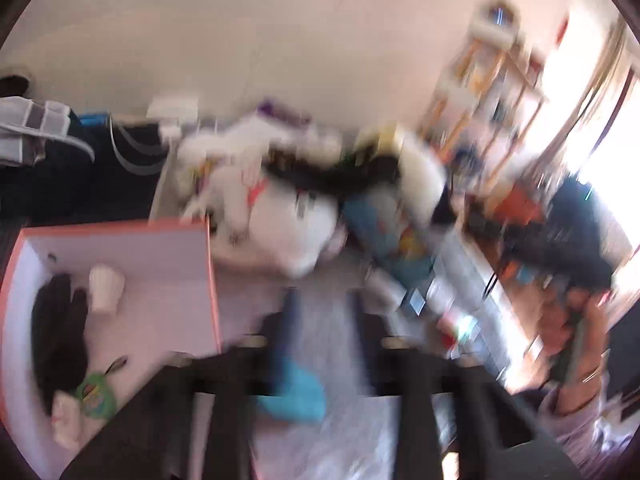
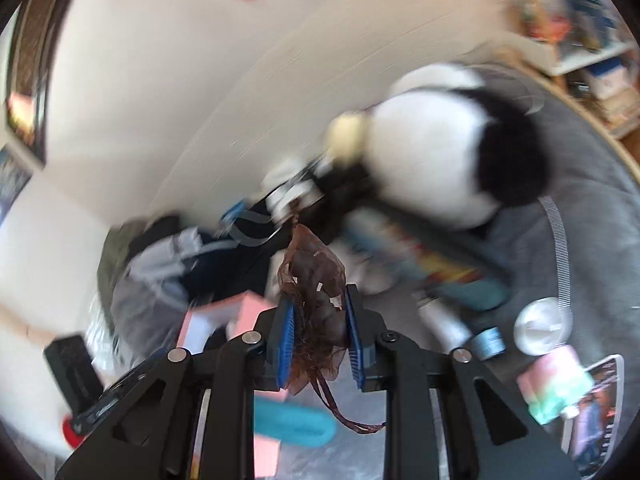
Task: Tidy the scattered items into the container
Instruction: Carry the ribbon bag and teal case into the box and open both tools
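A pink box [image 1: 212, 280] with a pale inside stands open at the left. In it lie a black item [image 1: 60, 328], a white cup [image 1: 105, 288] and a green round thing [image 1: 96, 396]. My left gripper [image 1: 324, 308] is badly blurred, with its jaws apart over the grey bedding and nothing between them. A turquoise oblong [image 1: 294, 394] lies on the bedding below it. My right gripper [image 2: 320, 340] is shut on a brown sheer drawstring pouch [image 2: 314, 280], whose cords hang down. The pink box [image 2: 248, 312] shows just left of it.
A black and white plush [image 2: 448, 148] and a colourful book [image 2: 440, 268] lie on the grey bedding [image 2: 580, 240]. Right of my right gripper sit a white jar [image 2: 542, 324], a tape roll [image 2: 488, 342] and a pastel bottle [image 2: 556, 384]. A person's hand [image 1: 580, 344] and a wooden shelf [image 1: 492, 80] are at right.
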### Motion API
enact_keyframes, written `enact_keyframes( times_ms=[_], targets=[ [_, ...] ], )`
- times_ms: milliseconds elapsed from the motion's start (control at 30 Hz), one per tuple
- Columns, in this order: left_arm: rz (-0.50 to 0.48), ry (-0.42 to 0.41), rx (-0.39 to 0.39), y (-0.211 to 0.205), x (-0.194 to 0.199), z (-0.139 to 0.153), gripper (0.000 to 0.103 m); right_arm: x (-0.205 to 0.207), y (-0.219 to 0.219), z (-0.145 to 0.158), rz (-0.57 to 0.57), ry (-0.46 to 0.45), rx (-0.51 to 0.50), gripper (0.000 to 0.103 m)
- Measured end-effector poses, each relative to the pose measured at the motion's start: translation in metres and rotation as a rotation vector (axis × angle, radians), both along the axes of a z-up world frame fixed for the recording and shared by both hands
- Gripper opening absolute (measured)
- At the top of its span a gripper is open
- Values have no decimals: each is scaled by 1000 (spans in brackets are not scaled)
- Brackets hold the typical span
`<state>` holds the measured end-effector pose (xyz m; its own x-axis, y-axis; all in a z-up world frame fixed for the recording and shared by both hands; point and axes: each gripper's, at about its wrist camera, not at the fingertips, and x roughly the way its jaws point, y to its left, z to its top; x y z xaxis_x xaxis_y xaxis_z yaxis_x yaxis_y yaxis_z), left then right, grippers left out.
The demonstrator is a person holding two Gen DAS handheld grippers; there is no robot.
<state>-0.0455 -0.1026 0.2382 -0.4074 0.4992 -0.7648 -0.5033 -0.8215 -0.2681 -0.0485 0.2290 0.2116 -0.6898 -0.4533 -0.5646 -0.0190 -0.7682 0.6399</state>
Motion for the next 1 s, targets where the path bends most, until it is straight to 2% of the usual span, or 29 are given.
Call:
enact_keyframes(
  times_ms=[33, 67, 133, 200, 233, 267, 300, 367, 433, 500, 600, 667, 700, 800, 867, 900, 933, 1000],
  targets=[
    [-32, 6, -87, 12, 7, -9, 88, -1, -12, -2, 30, -5, -5, 22],
    [-83, 60, -244, 33, 20, -21, 89, -2, -20, -5, 53, -10, -10, 22],
    [-162, 152, -473, 64, 43, -42, 89, -4, -29, -11, 84, -24, -21, 22],
    [-291, 269, -716, 94, 69, -68, 89, -4, -25, -15, 79, -35, -20, 22],
    [-356, 303, -778, 104, 76, -80, 89, -2, -18, -16, 67, -38, -25, 22],
    [-470, 325, -860, 115, 86, -94, 89, 0, -10, -17, 54, -39, -34, 22],
    [-532, 330, -906, 118, 90, -104, 89, 3, 2, -15, 37, -36, -51, 22],
    [-687, 341, -1046, 127, 100, -127, 89, 7, 19, -10, 10, -24, -70, 22],
    [-884, 330, -1191, 131, 111, -155, 90, 13, 39, -3, -32, -7, -71, 24],
    [-1034, 272, -1306, 131, 110, -182, 95, 19, 60, 0, -70, -2, -69, 24],
    [-1120, 242, -1474, 131, 96, -219, 96, 23, 83, -4, -110, -17, -83, 24],
    [-1112, 242, -1542, 134, 80, -240, 96, 26, 97, -6, -130, -22, -96, 24],
    [-1088, 224, -1540, 138, 71, -247, 76, 29, 105, -6, -142, -21, -104, 24],
    [-1092, 226, -1502, 137, 67, -246, 73, 40, 133, 1, -191, 12, -130, 24],
    [-1082, 210, -1446, 137, 68, -236, 65, 48, 150, 7, -234, 36, -134, 24],
    [-1063, 203, -1387, 138, 68, -226, 54, 53, 159, 11, -263, 46, -131, 24],
    [-1041, 209, -1348, 139, 68, -218, 47, 57, 168, 12, -294, 52, -127, 24],
    [-955, 218, -1236, 141, 63, -196, 41, 65, 183, 14, -342, 59, -128, 24]
  ],
)
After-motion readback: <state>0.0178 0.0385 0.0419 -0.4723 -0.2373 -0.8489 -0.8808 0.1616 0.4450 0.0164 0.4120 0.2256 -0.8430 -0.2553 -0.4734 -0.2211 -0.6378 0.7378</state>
